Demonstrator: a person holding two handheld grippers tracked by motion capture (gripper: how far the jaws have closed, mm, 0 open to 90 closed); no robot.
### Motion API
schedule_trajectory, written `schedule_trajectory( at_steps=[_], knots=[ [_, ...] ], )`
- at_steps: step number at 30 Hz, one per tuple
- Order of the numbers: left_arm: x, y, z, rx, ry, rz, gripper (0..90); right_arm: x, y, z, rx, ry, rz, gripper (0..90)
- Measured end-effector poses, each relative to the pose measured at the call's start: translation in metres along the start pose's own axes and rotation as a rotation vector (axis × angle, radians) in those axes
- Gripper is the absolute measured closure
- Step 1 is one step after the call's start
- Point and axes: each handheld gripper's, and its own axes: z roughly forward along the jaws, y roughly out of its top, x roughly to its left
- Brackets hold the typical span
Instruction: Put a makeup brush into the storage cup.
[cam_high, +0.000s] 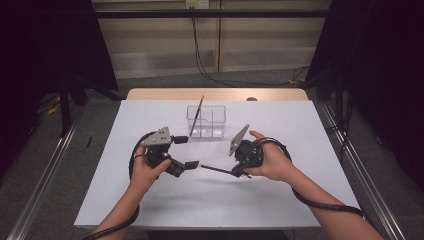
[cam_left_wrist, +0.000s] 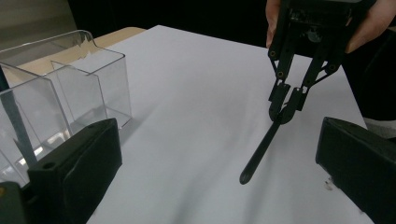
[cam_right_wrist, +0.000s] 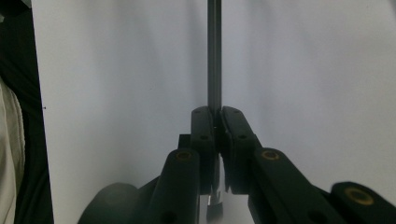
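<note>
My right gripper (cam_high: 239, 170) pinched a black pen (cam_high: 216, 170) pointing left, my left gripper (cam_high: 186, 151) spread empty beside it, clear organizer (cam_high: 206, 121) just beyond holding a pencil (cam_high: 196, 115).

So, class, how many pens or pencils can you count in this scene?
2. One pencil stands leaning in the left end of the clear organizer. One black pen is clamped in the right gripper, pointing toward the open left gripper.
</note>
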Motion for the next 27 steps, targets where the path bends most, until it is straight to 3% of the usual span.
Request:
schedule_trajectory(
  at_steps=[9,17,25,27],
  knots=[
    [-0.003,0.004,0.009,0.067,-0.014,0.030,0.3,0.002,0.003,0.002,0.015,-0.001,-0.012,84.4],
    [-0.006,0.011,0.015,0.155,-0.026,0.069,0.3,0.002,0.006,-0.001,0.007,0.003,-0.028,84.4],
    [-0.010,0.021,0.027,0.299,-0.036,0.097,0.2,0.002,0.006,0.001,0.011,0.007,-0.033,84.4],
    [-0.012,0.023,0.029,0.316,-0.038,0.115,0.2,0.002,0.005,0.001,0.009,0.007,-0.033,84.4]
  ],
)
